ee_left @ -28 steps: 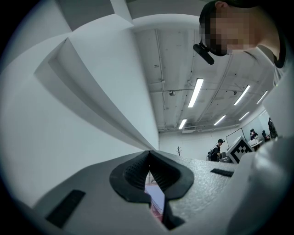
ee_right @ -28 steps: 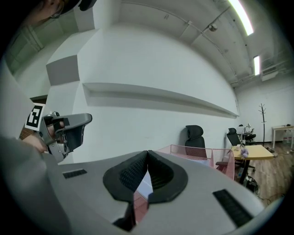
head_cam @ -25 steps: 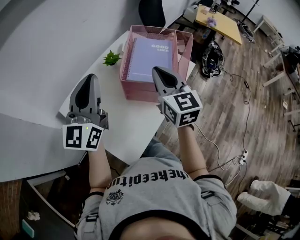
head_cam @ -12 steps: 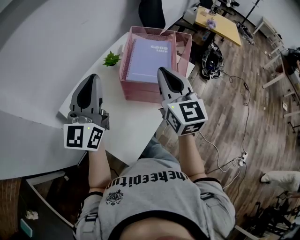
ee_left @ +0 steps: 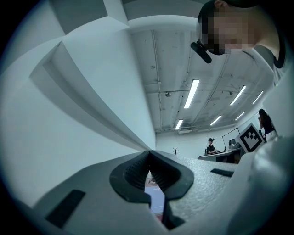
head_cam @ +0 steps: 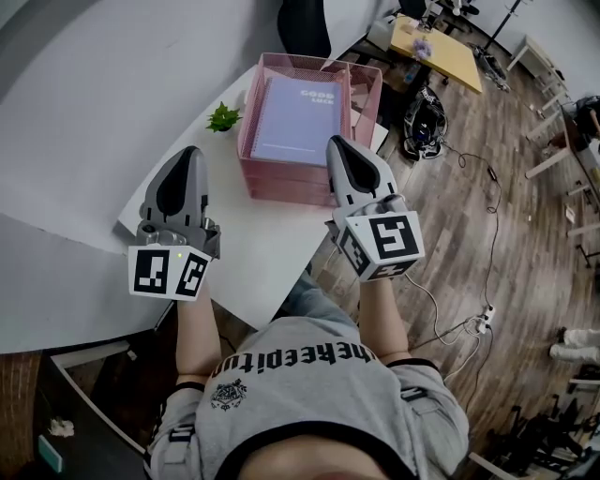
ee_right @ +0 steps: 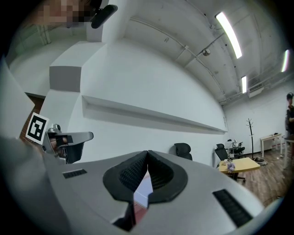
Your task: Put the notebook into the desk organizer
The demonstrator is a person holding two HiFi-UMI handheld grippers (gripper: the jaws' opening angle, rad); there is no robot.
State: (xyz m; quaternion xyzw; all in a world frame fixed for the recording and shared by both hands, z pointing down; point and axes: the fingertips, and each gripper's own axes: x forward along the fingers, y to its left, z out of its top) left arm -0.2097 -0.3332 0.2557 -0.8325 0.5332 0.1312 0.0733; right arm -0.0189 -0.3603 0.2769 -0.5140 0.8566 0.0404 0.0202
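A lilac spiral notebook (head_cam: 294,120) lies flat in the top tray of the pink mesh desk organizer (head_cam: 281,180) on the white table (head_cam: 239,248). My right gripper (head_cam: 339,148) is shut and empty, raised at the organizer's near right corner. My left gripper (head_cam: 185,161) hangs shut and empty over the table, left of the organizer. In the right gripper view the jaws (ee_right: 147,158) meet at the tips, with a strip of notebook and tray showing below. In the left gripper view the jaws (ee_left: 149,158) also meet.
A small green plant (head_cam: 223,117) stands on the table left of the organizer. A dark office chair (head_cam: 302,23) sits behind the table. Right of the table is wood floor with a cable (head_cam: 492,220) and a yellow table (head_cam: 439,45) farther off.
My right gripper has drifted right and toward me, away from the notebook. The left gripper has barely moved. The notebook stays in the tray.
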